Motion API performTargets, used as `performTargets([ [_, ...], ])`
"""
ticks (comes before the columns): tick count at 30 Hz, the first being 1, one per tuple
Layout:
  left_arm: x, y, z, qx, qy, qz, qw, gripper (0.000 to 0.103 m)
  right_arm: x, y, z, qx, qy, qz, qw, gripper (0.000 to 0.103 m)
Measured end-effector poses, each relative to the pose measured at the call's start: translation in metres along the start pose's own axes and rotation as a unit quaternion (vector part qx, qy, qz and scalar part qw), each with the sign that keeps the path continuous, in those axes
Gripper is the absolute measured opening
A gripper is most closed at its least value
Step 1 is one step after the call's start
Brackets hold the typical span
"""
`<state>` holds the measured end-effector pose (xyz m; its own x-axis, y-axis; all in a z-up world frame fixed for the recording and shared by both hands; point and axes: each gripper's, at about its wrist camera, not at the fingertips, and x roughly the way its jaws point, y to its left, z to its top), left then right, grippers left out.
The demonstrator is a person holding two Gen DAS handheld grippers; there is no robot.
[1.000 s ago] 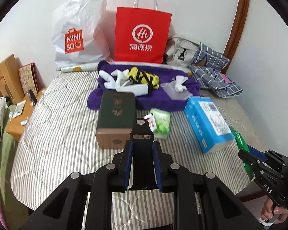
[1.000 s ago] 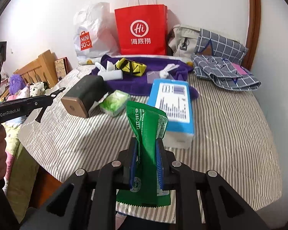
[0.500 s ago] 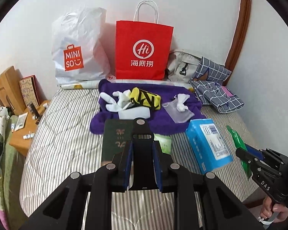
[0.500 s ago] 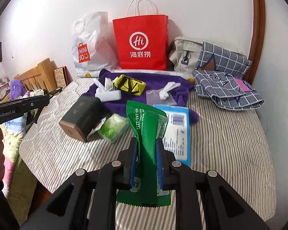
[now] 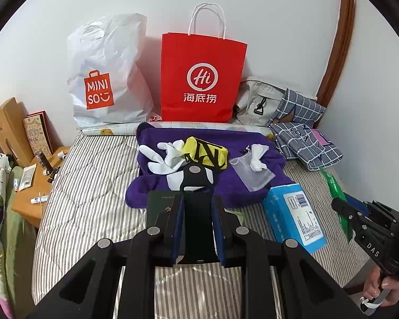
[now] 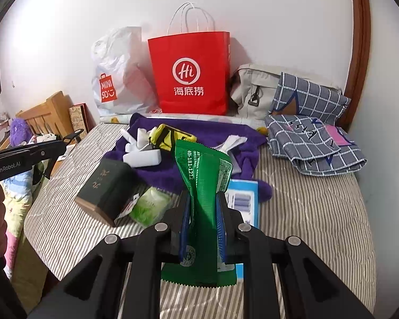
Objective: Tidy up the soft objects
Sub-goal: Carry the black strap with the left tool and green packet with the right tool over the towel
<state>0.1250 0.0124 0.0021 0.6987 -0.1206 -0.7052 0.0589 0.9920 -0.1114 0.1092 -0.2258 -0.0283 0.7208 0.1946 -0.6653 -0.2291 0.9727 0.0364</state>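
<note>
My left gripper point(image 5: 196, 199) is shut on a flat black piece with a metal stud point(image 5: 195, 171), which stands upright between the blue pads point(image 5: 178, 212). The right gripper point(image 6: 203, 195) is shut on a crinkled green packet point(image 6: 202, 164); it also shows at the right edge of the left wrist view, right gripper point(image 5: 341, 206). Both hang above the near edge of a striped bed point(image 5: 93, 186). On a purple towel point(image 5: 226, 188) farther back lie white socks point(image 5: 167, 156), a yellow-and-black pouch point(image 5: 207, 154) and a clear bag with white cloth point(image 5: 255, 170).
A dark green box point(image 6: 106, 186), a light green tissue pack point(image 6: 149, 204) and a blue box point(image 5: 295, 218) lie near me. A red paper bag point(image 5: 202, 79), a white Miniso bag point(image 5: 103, 79), a grey backpack point(image 6: 252, 90) and checked cloth point(image 5: 303, 138) line the wall. Wooden nightstand point(image 5: 34, 186) at left.
Both grippers have drawn back and risen from the bed, so the boxes sit lower in view and more wall shows. Each still holds its item.
</note>
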Motion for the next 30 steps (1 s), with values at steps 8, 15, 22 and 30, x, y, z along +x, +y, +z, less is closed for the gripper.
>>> performTargets([
  [8, 0.018, 0.008, 0.015, -0.004, 0.006, 0.002, 1.0, 0.02, 0.019, -0.005, 0.019, 0.006, 0.002, 0.002, 1.0, 0.018],
  [15, 0.031, 0.011, 0.03, -0.003, 0.009, 0.007, 0.9999, 0.02, 0.043, -0.009, 0.036, 0.008, 0.011, 0.008, 1.0, 0.018],
  [22, 0.045, 0.013, 0.05, 0.001, 0.007, 0.013, 0.9999, 0.02, 0.059, -0.011, 0.056, 0.005, 0.006, 0.012, 1.0, 0.018],
  [30, 0.071, 0.011, 0.064, 0.011, 0.015, 0.019, 0.9996, 0.02, 0.087, -0.016, 0.065, 0.007, 0.018, 0.012, 1.0, 0.018],
])
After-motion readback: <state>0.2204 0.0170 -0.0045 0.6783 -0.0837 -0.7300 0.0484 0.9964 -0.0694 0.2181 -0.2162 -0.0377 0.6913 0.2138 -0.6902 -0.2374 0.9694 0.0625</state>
